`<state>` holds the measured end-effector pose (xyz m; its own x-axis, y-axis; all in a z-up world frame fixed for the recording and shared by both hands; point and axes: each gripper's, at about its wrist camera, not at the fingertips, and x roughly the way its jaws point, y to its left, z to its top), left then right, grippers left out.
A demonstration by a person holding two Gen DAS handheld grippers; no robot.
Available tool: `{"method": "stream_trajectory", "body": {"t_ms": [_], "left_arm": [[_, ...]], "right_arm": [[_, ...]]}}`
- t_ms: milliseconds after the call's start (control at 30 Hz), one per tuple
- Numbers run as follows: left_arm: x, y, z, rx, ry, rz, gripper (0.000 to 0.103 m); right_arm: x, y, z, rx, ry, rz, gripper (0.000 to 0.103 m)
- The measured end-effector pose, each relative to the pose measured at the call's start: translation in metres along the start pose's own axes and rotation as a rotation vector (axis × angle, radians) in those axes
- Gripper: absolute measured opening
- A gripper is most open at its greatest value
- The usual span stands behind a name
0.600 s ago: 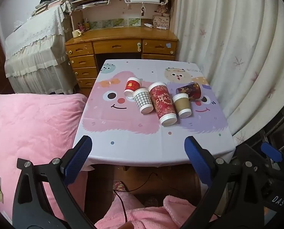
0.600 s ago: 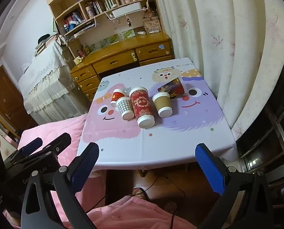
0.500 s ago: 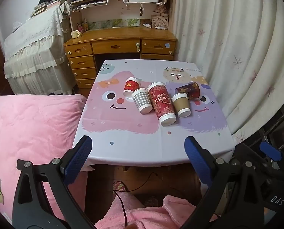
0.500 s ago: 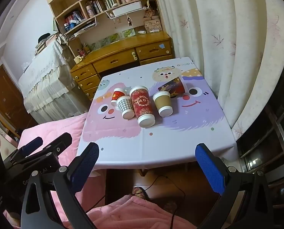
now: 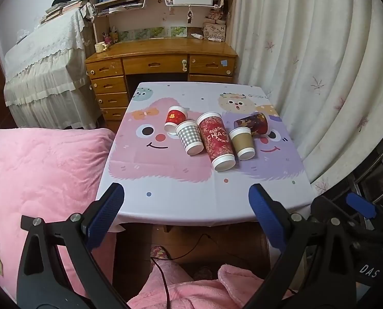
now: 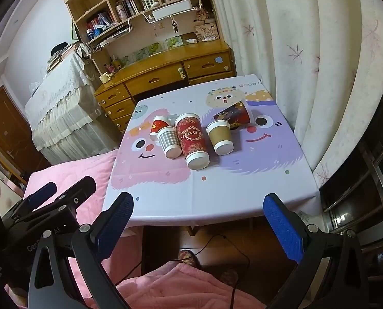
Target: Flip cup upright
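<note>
Nearest the camera, both grippers are held wide apart with nothing in them: left gripper (image 5: 185,215), right gripper (image 6: 197,219), hovering short of the table (image 5: 181,200) edge. Further out, five paper cups are counted in a loose row mid-table: checked cup (image 5: 190,137), tall red cup (image 5: 218,140), brown cup (image 5: 242,143), with a small red cup (image 5: 175,118) and a dark patterned cup (image 5: 253,126) behind, that last one clearly tipped on its side. A sidewall grip near the rim is probably best, jaws kept clear of neighbours touching it, squeezed gently so paper isn't crushed.
</note>
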<state>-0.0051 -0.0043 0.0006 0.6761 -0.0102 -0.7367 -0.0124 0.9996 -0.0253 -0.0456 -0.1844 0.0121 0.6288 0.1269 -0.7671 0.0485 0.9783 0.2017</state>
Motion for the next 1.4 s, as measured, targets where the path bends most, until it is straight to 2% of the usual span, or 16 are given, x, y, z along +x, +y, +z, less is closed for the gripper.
{"method": "stream_trajectory", "body": {"t_ms": [833,1000,1033,1400], "left_arm": [[0.004,-0.002,0.005,-0.016,0.033,-0.004,0.097],[0.008,-0.004,0.004,-0.020,0.038,-0.002,0.097],[0.009,-0.004,0.004,-0.020,0.039,-0.004,0.097],[0.008,0.000,-0.001,-0.045,0.021,0.013,0.097]], "right_arm": [[-0.002,-0.007,0.009,0.002,0.008,0.000,0.103],[0.007,-0.001,-0.004,0.003,0.019,0.005,0.103],[0.005,-0.011,-0.006,0.003,0.020,0.008,0.103],[0.007,-0.006,-0.007,0.002,0.005,0.017,0.103]]}}
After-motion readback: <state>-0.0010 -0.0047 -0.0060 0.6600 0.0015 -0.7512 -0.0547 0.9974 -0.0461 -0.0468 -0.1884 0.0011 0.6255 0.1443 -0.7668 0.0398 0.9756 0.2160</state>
